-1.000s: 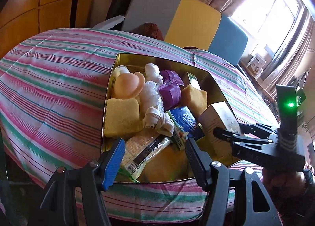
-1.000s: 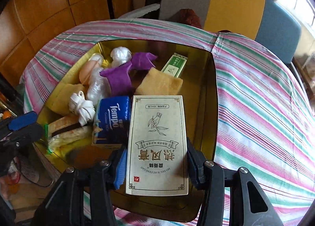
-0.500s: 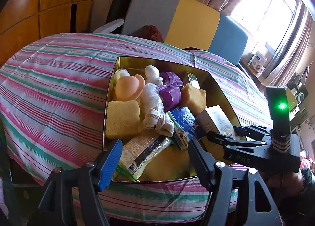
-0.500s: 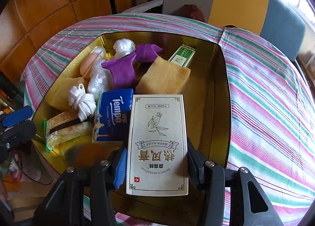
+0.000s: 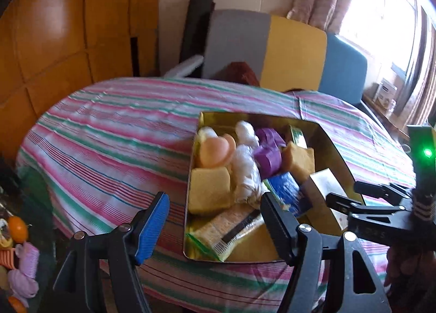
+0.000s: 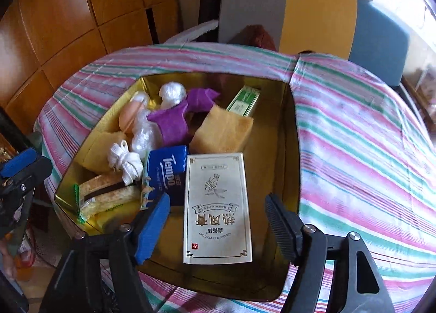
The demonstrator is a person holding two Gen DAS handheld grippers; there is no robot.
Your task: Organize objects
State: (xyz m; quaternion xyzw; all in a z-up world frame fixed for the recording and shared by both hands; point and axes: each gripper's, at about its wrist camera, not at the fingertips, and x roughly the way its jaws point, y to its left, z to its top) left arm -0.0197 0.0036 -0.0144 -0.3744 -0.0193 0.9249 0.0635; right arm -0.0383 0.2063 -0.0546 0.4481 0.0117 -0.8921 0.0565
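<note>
A round table under a pink, green and white striped tablecloth (image 6: 354, 133) carries a gold tin tray (image 6: 295, 149) crowded with small goods. Behind the table stands a chair back in grey, yellow and blue panels (image 6: 313, 10), with orange wood wall panelling (image 5: 54, 27) to the left and a bright curtained window (image 5: 381, 13) to the right.

The cream medicine box (image 6: 217, 208) lies flat in the tray's near right part, just beside the blue Tempo tissue pack (image 6: 169, 174). The right gripper (image 6: 218, 217) has just been opening; its jaws now stand spread on either side of the box, clear of it. The left gripper (image 5: 215, 220) is spread wide and empty above the tray's near left edge, over the wrapped cracker packet (image 5: 231, 227).
</note>
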